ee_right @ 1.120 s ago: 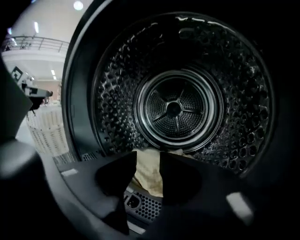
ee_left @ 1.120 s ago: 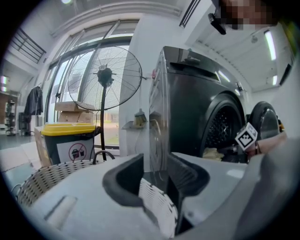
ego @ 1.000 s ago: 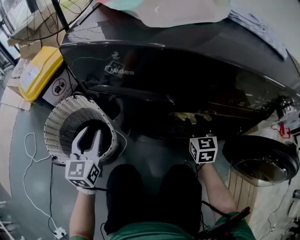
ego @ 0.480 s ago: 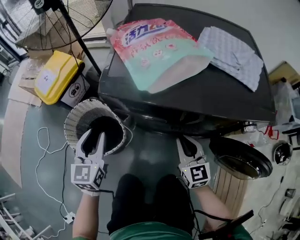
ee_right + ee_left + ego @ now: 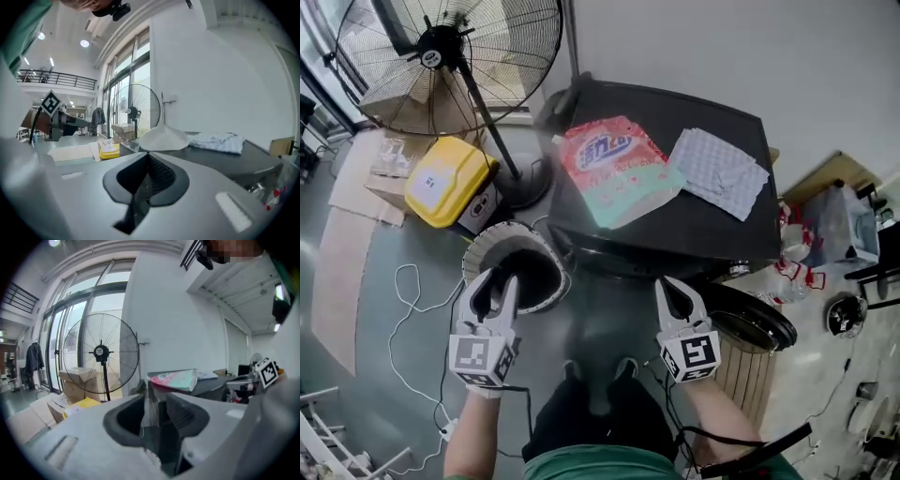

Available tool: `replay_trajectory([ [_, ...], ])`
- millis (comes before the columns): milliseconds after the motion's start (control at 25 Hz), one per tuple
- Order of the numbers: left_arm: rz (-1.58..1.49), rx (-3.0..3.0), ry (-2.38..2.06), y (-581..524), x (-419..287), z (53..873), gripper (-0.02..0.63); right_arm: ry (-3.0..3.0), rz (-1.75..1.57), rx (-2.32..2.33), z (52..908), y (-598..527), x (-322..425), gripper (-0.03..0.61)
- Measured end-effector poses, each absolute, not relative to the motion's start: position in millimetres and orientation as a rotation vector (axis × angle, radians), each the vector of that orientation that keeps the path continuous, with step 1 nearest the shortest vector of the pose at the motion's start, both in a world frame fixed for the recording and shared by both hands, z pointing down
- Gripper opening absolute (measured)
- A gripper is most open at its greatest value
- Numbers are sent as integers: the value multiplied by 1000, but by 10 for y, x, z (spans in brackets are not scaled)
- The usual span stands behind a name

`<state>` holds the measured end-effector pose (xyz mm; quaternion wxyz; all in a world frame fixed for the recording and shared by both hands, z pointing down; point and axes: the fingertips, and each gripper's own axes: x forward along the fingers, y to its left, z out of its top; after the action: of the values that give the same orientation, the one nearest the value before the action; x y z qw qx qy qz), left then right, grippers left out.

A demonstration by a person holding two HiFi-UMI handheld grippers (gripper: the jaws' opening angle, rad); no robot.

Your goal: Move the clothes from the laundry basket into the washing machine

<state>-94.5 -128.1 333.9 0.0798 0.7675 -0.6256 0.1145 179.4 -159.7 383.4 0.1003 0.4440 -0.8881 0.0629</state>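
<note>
The white slatted laundry basket (image 5: 484,255) stands on the floor left of the dark washing machine (image 5: 727,234); its inside is dark and I make out no clothes. The round washer door (image 5: 752,323) hangs open at the right. My left gripper (image 5: 497,281) hovers high over the basket's near rim. Its jaws are a little apart and closing, with nothing between them. My right gripper (image 5: 668,285) is shut and empty in front of the machine. In the left gripper view the left gripper (image 5: 157,411) faces the machine's top, and so does the right gripper (image 5: 149,172).
A pink and green detergent bag (image 5: 614,169) and a folded pale cloth (image 5: 718,172) lie on the machine's top. A big standing fan (image 5: 450,54), a yellow box (image 5: 450,182) and cardboard stand at the left. A white cable (image 5: 403,319) trails over the floor.
Both grippers and the head camera have risen, so the washer's whole top now shows. The right jaws have closed. The left jaws have narrowed slightly.
</note>
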Motion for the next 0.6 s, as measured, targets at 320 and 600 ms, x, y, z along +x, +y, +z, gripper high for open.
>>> replay_trajectory([
  [320, 232, 2417, -1903, -1276, -955, 1994, 144, -2646, 146, 1464, 2487, -1565, 1837, 0],
  [600, 125, 2495, -1885, -1253, -982, 1385, 144, -2648, 112, 1594, 1715, -1508, 1876, 0],
])
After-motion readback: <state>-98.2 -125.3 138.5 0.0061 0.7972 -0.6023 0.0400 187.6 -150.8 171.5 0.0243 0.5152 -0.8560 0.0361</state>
